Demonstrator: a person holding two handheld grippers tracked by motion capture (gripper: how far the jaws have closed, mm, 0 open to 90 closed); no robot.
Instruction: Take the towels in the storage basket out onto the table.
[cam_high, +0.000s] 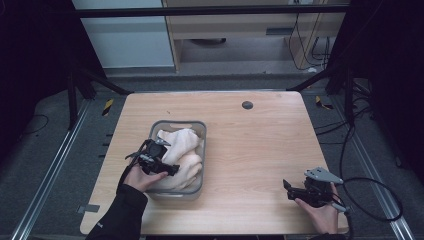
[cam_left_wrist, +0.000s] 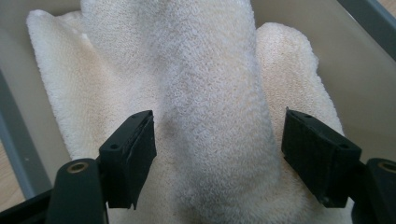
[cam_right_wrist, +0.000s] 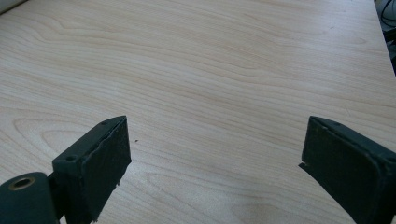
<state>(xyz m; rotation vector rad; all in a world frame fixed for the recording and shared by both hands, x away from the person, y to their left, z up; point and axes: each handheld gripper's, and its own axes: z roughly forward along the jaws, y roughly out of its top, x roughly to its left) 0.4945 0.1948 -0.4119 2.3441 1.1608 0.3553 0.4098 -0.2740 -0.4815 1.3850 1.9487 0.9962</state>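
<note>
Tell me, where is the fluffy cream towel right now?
The fluffy cream towel lies bunched inside the grey plastic basket on the table's left half in the high view, with the left gripper open around a raised fold.

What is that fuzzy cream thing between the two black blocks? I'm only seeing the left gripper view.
Observer: It's a cream towel, and the high view shows it lying bunched in a grey basket on a wooden table.
Operator: Is the other hand in there too?
Observer: No. The right hand-held gripper is near the table's right front corner, well apart from the basket.
Operator: Is it holding anything?
Observer: No. In the right gripper view its jaws stand open over bare wood.
</note>
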